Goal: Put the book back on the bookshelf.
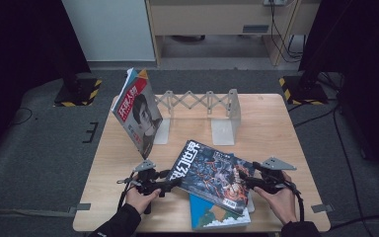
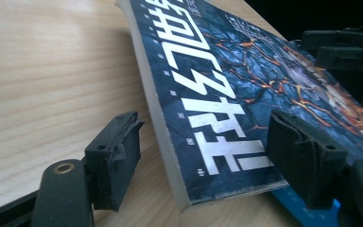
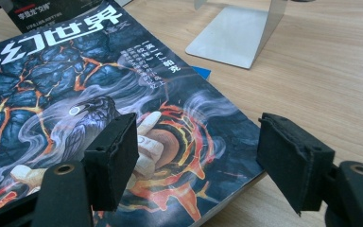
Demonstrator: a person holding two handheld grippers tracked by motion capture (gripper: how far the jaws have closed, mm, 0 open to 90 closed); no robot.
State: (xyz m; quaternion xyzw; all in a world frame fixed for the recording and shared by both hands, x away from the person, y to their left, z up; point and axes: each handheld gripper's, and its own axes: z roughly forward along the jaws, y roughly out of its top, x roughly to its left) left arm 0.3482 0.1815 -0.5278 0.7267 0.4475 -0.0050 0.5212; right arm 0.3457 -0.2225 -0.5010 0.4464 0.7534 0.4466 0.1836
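1. High view: my left tongs and right tongs flank the dark magazine, lying on a blue book on the surface.
2. Left gripper view: my left tongs straddle the magazine's corner, released.
3. Right gripper view: my right tongs stand released over its edge.

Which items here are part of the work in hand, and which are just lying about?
In use: dark magazine, left gripper, right gripper, both with open jaws at its edges.
Lying about: blue book underneath, leaning magazine, folding rack, table.

Dim surroundings, evenly lit tabletop, perhaps slightly soft
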